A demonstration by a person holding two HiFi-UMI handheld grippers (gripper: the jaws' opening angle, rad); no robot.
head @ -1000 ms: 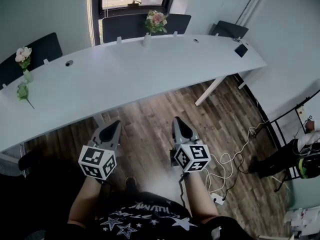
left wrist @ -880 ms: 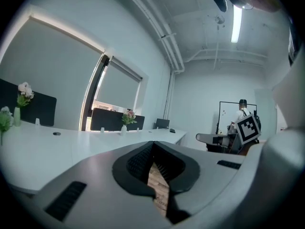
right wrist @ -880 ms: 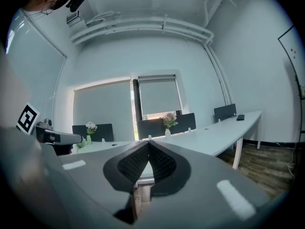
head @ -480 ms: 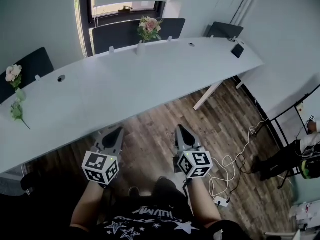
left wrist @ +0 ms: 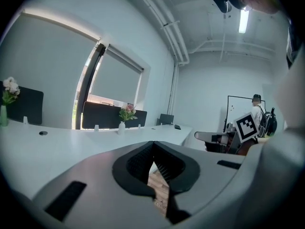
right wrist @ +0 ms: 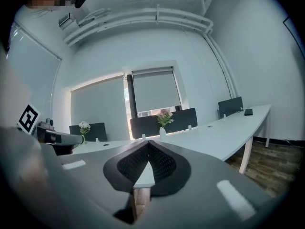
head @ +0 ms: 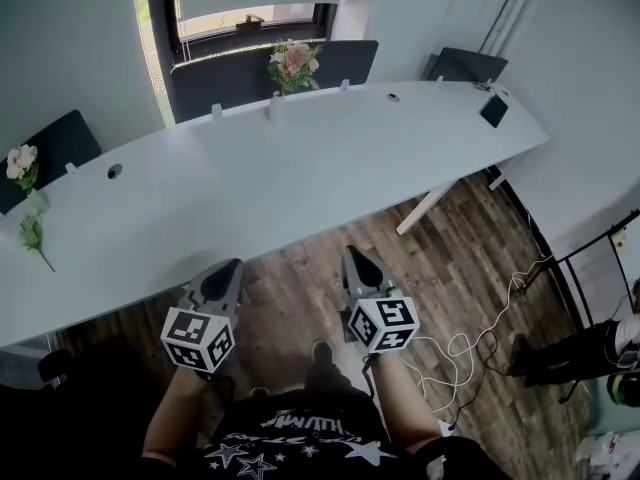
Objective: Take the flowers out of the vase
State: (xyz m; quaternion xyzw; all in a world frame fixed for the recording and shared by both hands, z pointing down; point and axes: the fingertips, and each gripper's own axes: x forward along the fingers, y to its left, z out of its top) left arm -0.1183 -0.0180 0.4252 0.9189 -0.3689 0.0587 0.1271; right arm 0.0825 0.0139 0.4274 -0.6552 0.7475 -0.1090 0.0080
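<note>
The flowers, pink and cream with green leaves, stand upright in a small pale vase at the far edge of the long curved white table, in front of a dark chair back. That spot puts the full width of the table between them and the person, so the task looks not yet begun: nothing touches the stems. A second bunch stands in its own vase near the table's left end, with a loose green sprig lying just beside it. The left hand-held gripper and the right hand-held gripper are side by side, low in front of the body. They hang over the wooden floor on the table's near side, well apart from either vase. Both have their jaws pressed together with nothing between them and point roughly level toward the table. That reads as a carrying pose for the approach; they would need to spread before taking the stems
</note>
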